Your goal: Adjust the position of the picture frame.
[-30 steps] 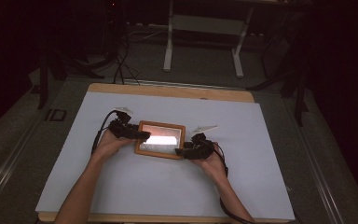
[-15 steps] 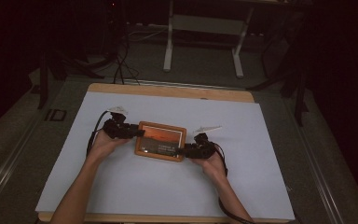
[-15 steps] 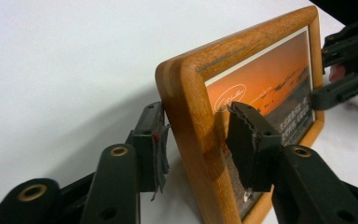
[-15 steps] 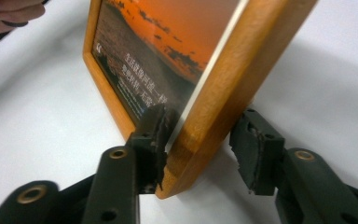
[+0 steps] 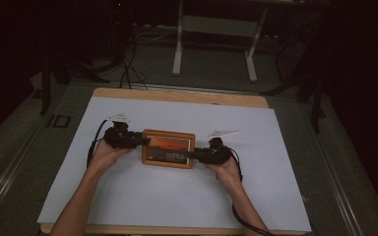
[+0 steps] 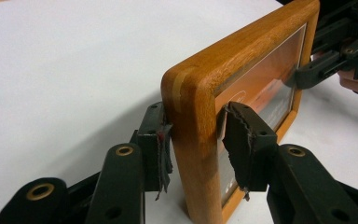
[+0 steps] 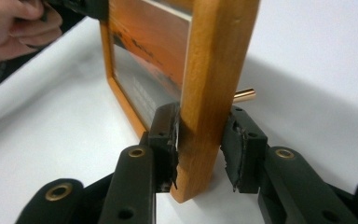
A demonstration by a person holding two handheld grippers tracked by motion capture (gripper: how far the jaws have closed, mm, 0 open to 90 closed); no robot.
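The frame stands on the bench, long axis left-right; the left hand-held gripper pinches its left end, the right hand-held gripper its right.

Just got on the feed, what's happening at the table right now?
A person holds a wooden picture frame between two grippers over the white-covered table. The left gripper straddles one short side, the right gripper the other, each with one jaw on the glass face and one behind. The frame stands on edge, tipped up off the table.
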